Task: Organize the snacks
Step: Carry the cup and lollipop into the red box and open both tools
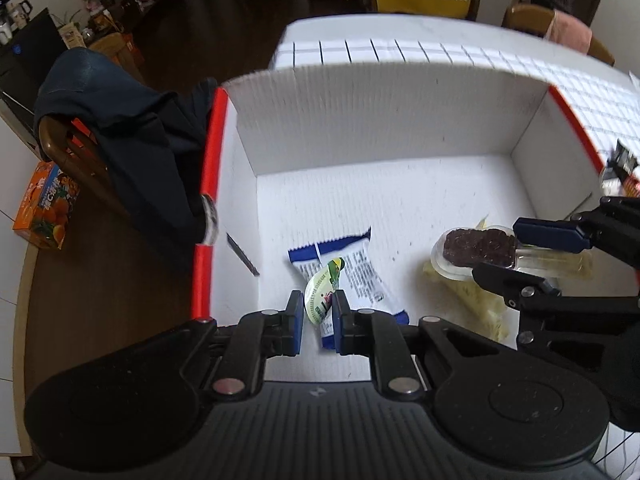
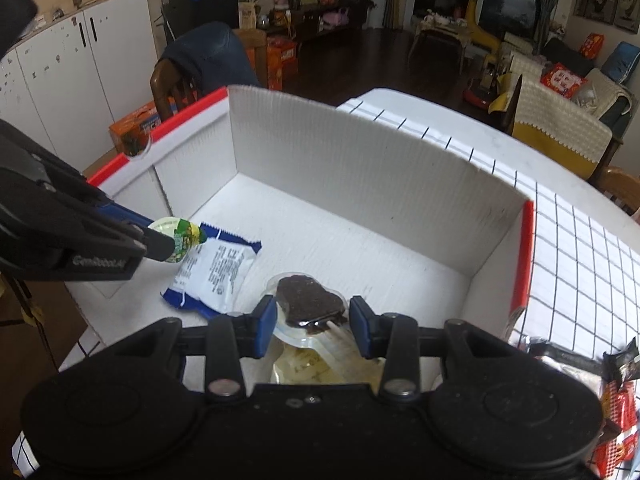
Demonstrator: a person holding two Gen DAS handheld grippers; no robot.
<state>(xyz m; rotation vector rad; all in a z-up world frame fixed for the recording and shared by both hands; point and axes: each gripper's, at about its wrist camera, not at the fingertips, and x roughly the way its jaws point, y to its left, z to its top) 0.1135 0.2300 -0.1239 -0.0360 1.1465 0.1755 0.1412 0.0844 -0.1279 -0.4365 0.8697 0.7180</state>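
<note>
Gripping a green jelly cup [image 1: 320,294], left gripper [image 1: 317,312] jaws; right gripper [image 2: 313,322] jaws clamp choc snack tray [image 2: 310,308] over white box [image 1: 360,120].

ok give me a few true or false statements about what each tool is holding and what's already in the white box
1. The left tool grips a small jelly cup with a green lid. True.
2. The right tool is empty. False: it holds a clear tray with a dark brown snack.
3. A blue and white packet lies on the floor of the white box. True.
4. The box has a lid closed over it. False: it is open at the top.
5. Both tools are over the box. True.
</note>
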